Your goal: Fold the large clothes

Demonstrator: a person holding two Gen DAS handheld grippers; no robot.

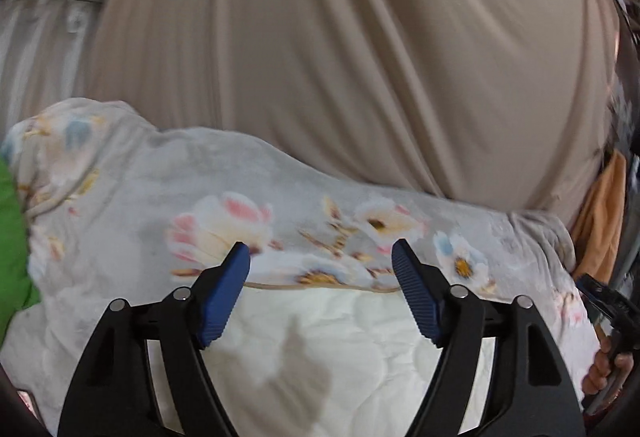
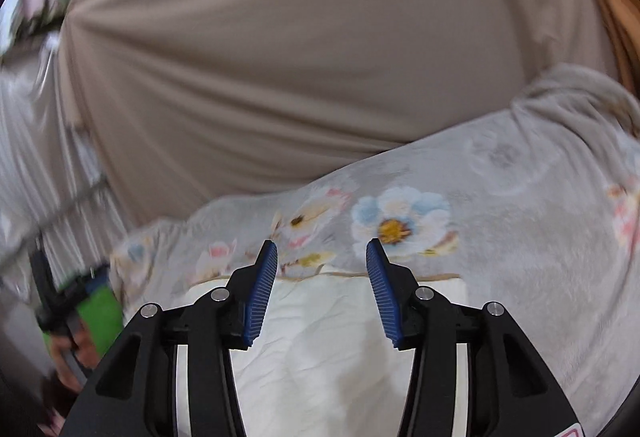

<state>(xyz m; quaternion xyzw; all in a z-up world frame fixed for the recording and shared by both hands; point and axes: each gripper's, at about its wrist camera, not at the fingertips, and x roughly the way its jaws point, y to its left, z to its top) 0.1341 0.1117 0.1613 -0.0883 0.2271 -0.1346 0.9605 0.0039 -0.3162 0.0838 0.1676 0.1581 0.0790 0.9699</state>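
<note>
No container shows: the left claw [image 1: 320, 261] and right claw [image 2: 322, 257] both stand spread and empty above the floral quilt [image 1: 248, 177], its cream lining [image 1: 320, 337] turned up.

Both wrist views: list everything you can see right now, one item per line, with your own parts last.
floral blanket: one, grey with pink, blue and cream flowers, lying across the middle of both views, its top edge folded over
white quilted lining: one, cream-white, the blanket's underside, showing just below the claws
beige sheet: one, beige, wrinkled, behind the blanket
green cloth: one, bright green, left edge of left view
orange cloth: one, orange, right edge of left view
left claw: one, black with blue pads, open, nothing between them
right claw: one, black with blue pads, open, nothing between them
</note>
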